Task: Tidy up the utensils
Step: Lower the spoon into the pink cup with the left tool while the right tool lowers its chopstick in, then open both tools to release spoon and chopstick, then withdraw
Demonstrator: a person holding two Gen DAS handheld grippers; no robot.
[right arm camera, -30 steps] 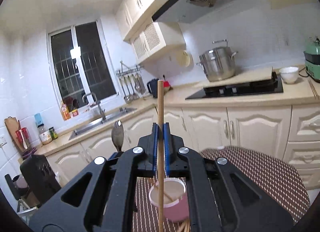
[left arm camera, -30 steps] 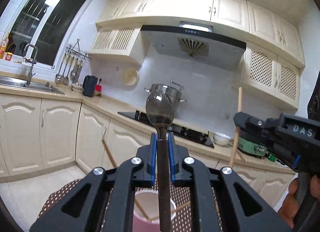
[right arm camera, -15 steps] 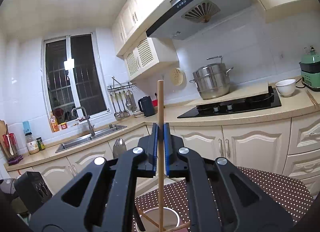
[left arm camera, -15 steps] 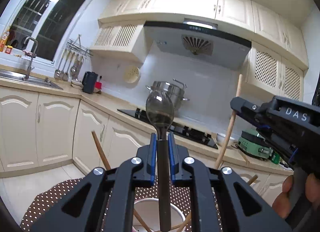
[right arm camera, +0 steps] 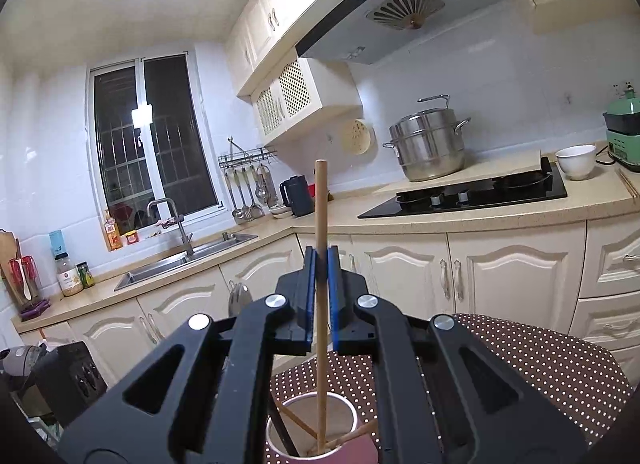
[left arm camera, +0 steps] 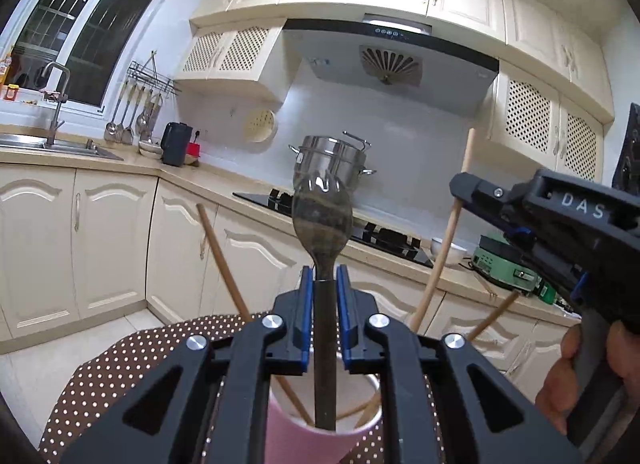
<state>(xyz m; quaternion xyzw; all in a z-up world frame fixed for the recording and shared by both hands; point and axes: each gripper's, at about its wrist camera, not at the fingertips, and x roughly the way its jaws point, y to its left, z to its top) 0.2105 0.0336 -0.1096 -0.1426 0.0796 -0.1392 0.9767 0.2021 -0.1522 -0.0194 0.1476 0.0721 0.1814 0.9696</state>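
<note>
A pink cup (left arm camera: 320,440) stands on a brown dotted tablecloth (left arm camera: 120,360), right under both grippers. My left gripper (left arm camera: 324,280) is shut on a dark spoon (left arm camera: 322,220), bowl up, its handle reaching into the cup. My right gripper (right arm camera: 320,264) is shut on a wooden chopstick (right arm camera: 321,204), held upright with its lower end inside the cup (right arm camera: 312,432). The right gripper also shows in the left wrist view (left arm camera: 472,188). Other chopsticks (left arm camera: 224,260) lean in the cup.
Cream kitchen cabinets and a counter (right arm camera: 480,220) run behind, with a black hob (right arm camera: 472,194), a steel pot (right arm camera: 428,144), a white bowl (right arm camera: 576,160) and a sink (right arm camera: 184,260). The person's hand (left arm camera: 576,380) holds the right gripper's handle.
Both grippers have come lower toward the cup. The spoon handle and the chopstick tip now reach into it.
</note>
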